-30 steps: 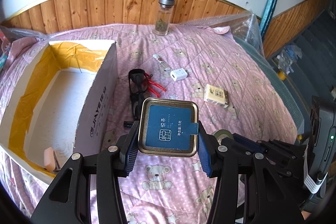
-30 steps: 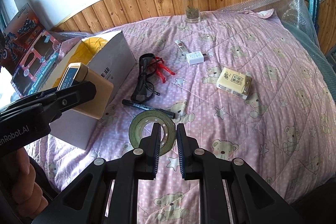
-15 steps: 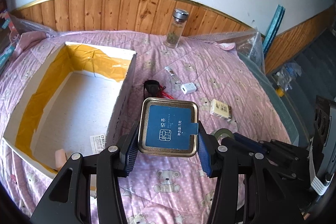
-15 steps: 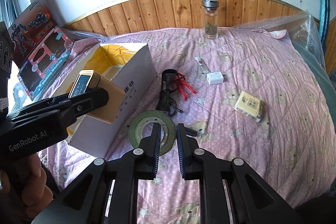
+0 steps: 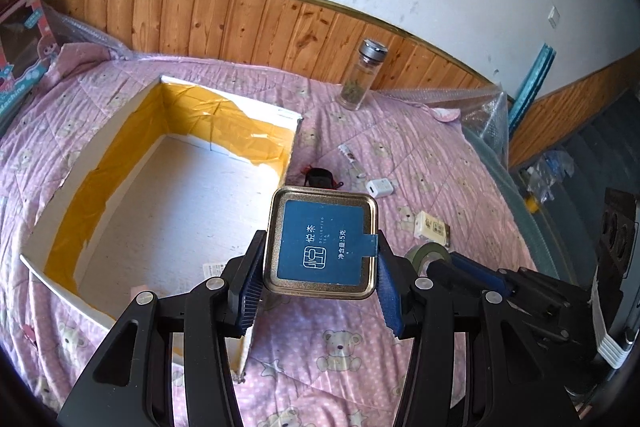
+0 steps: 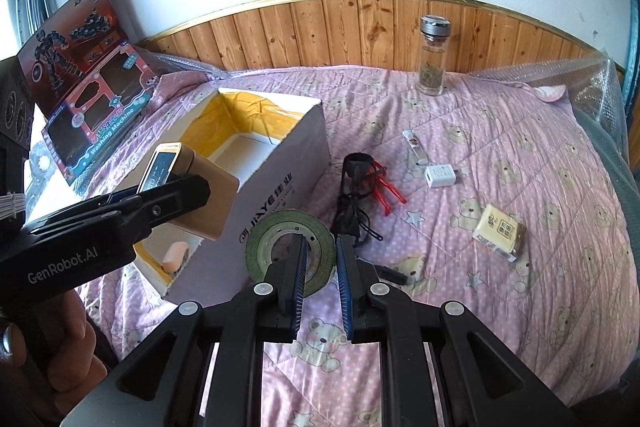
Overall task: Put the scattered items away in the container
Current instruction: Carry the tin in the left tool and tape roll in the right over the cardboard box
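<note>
From the left wrist, the left tool [image 5: 320, 281] holds a square tin [image 5: 322, 241] by its two sides, jaws wide, blue label facing the camera. The tin hangs over the near right corner of the open box [image 5: 132, 143], which spreads ahead and to the left on the bed [image 5: 420, 155]; the box is white, with yellow tape lining its walls. On the box floor, just left of the tool's left finger, lie a printed label and a small pink piece [image 5: 140, 291]. Ahead, beyond the tin, only the top of the glasses [image 5: 319, 175] shows, then a white charger [image 5: 380, 187] and a slim tube [image 5: 347, 154]; a glass jar [image 5: 360, 77] stands far ahead by the wood panelling. To the right sit a yellow packet [image 5: 432, 229] and the right tool with a tape roll [image 5: 428, 254]. From the right wrist, the right tool [image 6: 320, 277] is clamped narrow on the rim of the green tape roll [image 6: 290, 251], one finger through its hole. The box [image 6: 280, 167] lies ahead-left, with the left tool [image 6: 152, 203] and its tin [image 6: 192, 187] above the near end, a hand [image 6: 52, 347] behind. Ahead-right lie black and red glasses [image 6: 360, 183], a marker [image 6: 394, 273] just beside the right finger, the charger [image 6: 440, 175], tube [image 6: 414, 143], packet [image 6: 500, 233] and jar [image 6: 432, 57].
</note>
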The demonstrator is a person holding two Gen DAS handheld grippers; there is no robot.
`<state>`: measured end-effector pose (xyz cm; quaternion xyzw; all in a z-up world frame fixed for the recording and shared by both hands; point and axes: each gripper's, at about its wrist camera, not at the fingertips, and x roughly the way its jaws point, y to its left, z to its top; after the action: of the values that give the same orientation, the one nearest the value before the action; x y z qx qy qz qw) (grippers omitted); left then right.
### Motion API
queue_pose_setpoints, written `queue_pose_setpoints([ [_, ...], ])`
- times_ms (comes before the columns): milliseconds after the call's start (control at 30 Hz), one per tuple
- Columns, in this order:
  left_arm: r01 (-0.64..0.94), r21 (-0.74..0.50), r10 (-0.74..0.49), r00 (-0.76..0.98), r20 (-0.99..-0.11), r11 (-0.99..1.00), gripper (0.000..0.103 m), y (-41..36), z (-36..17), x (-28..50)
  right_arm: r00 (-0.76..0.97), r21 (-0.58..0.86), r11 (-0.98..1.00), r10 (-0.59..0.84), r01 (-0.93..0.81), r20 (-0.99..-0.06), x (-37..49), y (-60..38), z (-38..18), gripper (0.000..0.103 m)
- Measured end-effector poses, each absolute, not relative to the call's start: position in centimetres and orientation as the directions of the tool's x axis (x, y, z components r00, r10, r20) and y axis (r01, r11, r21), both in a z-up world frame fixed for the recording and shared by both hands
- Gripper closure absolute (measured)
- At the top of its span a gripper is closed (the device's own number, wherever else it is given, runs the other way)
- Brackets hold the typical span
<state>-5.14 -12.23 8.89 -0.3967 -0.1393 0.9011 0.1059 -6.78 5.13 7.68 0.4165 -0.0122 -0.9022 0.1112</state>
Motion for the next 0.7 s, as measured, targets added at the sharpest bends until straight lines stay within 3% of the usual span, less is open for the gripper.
queue_pose_setpoints([
  [700, 0.013, -0.367, 0.253, -0.702, -0.665, -0.93, 0.051, -19.1, 8.9, -5.5, -0.629, 0.071, -0.953, -0.249, 0.295, -0.736, -9.0, -1.1, 9.4, 0.087],
])
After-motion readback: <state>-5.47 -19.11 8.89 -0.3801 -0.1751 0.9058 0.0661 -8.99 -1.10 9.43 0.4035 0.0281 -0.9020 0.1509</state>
